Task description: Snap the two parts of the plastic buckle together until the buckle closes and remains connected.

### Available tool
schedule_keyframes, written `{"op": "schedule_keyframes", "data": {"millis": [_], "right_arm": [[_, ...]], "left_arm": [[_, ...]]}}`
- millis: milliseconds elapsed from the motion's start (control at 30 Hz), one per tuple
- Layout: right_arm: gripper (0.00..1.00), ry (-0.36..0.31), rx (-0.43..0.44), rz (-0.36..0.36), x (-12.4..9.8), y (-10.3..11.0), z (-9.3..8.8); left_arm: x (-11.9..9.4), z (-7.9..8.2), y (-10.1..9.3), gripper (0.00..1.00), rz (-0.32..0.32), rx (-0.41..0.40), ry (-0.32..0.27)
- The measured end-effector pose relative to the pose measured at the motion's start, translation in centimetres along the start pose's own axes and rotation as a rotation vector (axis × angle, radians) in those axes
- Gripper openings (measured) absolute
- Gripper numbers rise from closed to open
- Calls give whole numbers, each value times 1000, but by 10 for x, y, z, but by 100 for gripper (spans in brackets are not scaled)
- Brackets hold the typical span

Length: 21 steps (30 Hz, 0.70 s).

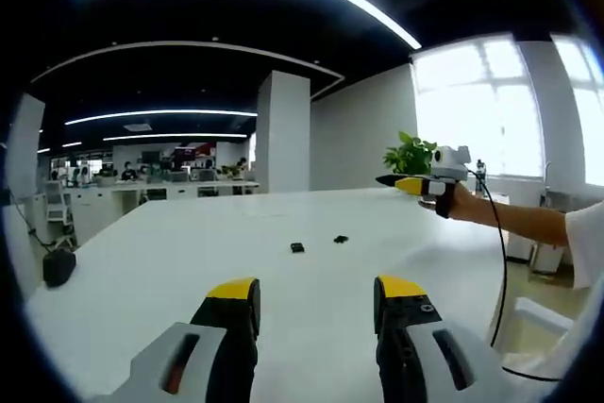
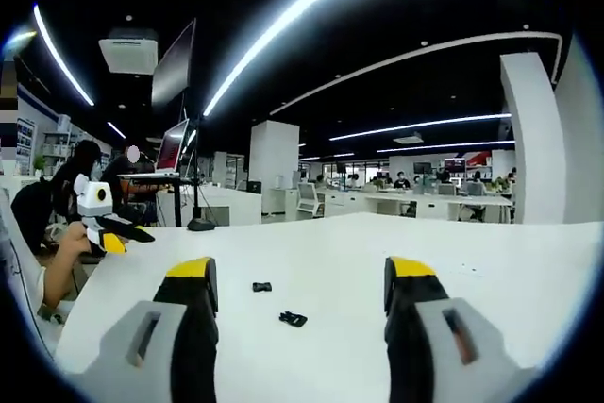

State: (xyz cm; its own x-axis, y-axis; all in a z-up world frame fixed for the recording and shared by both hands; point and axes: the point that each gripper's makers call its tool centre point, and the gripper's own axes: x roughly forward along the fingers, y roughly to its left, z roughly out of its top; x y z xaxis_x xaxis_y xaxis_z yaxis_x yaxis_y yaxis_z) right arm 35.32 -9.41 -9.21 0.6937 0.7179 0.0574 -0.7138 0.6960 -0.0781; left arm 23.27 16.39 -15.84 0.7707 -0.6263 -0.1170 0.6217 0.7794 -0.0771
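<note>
In the left gripper view, the left gripper (image 1: 316,304) is seen nearest, its two yellow-tipped jaws spread wide apart with nothing held between them, raised over the near part of a large white table (image 1: 170,261). Further out on the tabletop, two small black buckle parts are laid: the left buckle part (image 1: 297,248) and the right buckle part (image 1: 341,239), near each other but clearly apart, not joined. At the right of this view the right gripper (image 1: 396,180) is seen held in a hand (image 1: 444,203) above the table's far edge, with a black cable (image 1: 500,271) hanging from it; whether its jaws are spread cannot be told from here. A green potted plant (image 1: 411,153) is seen behind it, by bright windows (image 1: 481,101), and a white pillar (image 1: 283,129) stands beyond the table. In the right gripper view, the right gripper (image 2: 300,285) is seen nearest, jaws wide apart and empty, above the same white table (image 2: 491,271). Between the jaws, further out, the two black buckle parts are seen: one (image 2: 262,286) farther off, the other (image 2: 293,319) closer, separated by bare tabletop. At the left the left gripper (image 2: 127,231) is seen held over the table's edge; its jaw spread cannot be judged from here. An office with desks and seated people is seen in the background.
</note>
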Motion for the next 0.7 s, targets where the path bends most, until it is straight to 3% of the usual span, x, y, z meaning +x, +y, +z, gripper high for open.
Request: {"op": "schedule_keyframes", "data": {"millis": [233,700], "right_arm": [[72,9,2,11,7,-1,-3],[69,50,-8,102,29,12,-15]], "left_arm": [[2,-1,-1,48,-3,-2,4],[2,-1,1,48,-2,-8,0]]}}
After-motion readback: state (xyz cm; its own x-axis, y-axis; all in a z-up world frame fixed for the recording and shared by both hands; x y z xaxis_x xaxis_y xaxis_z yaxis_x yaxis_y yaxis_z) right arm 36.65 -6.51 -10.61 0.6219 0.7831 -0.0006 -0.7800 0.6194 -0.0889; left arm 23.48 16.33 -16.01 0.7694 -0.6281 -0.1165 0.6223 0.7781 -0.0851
